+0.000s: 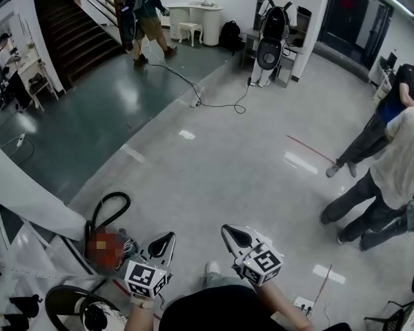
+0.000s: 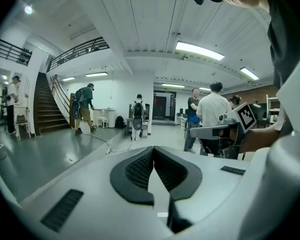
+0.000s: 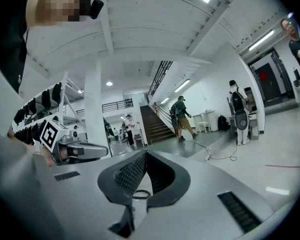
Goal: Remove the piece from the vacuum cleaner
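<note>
**Hall floor wide and busy, vacuum cleaner low at near left, both grippers aimed away**

Pale, glossy hall floor (image 1: 214,178) is being viewed from above, with a staircase (image 1: 69,33) at far left and people (image 1: 400,164) standing at the right. The vacuum cleaner (image 1: 124,241) is being shown on the floor at near left, its black hose (image 1: 117,194) looped on its far side, just beside a white slanted beam (image 1: 27,192). Part of the machine is blurred, so the piece cannot be picked out.

The left gripper (image 1: 164,242) and the right gripper (image 1: 232,235) are being held up and pointed out over the hall, not at the machine. The left fingers (image 2: 137,169) and right fingers (image 3: 125,176) are being pressed together, with nothing gripped between them.

Trouble is probably being risked in three ways. Fingers brought in while closed would knock the piece instead of taking it. A pull made without the body being steadied would likely drag or tip the machine. The hose loop could be snagged in the tight corner by the beam.
</note>
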{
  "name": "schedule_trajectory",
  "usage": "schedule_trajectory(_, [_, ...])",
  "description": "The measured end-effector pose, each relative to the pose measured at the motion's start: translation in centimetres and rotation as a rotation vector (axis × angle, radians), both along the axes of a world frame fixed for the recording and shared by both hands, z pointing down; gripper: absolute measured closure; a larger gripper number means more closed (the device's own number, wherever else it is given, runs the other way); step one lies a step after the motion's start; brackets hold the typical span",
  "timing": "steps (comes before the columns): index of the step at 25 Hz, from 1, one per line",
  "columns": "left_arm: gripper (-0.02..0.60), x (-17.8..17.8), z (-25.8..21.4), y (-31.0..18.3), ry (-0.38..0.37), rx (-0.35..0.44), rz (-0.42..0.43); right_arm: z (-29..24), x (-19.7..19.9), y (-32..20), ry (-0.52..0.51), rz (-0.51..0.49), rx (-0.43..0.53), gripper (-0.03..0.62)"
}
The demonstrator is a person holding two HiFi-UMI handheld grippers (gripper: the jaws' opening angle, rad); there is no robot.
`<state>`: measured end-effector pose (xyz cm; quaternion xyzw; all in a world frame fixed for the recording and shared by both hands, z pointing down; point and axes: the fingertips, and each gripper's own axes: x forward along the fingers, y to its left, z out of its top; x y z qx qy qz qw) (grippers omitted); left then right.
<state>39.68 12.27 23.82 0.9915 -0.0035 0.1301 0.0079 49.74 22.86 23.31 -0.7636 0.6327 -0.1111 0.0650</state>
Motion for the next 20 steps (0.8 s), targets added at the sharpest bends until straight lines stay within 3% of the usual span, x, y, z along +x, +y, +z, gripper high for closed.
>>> schedule_trajectory(4, [0.563,3.6,0.1,-2.0,-0.009,0.002,-0.069,0.1,3.2,-2.9,-0.011,-0.09,0.005,0.566])
schedule_trajectory(9, [0.562,4.9,0.8,-4.5,-0.023,-0.004,-0.155,0.8,4.8,-7.0,-0.028,-0.196,0.003,0.566])
schedule_trajectory(20, [0.563,0.5,1.0,-12.7,-0.027,-0.019,-0.381,0.9,2.2,-17.6,-0.024,-0.418,-0.013,0.566])
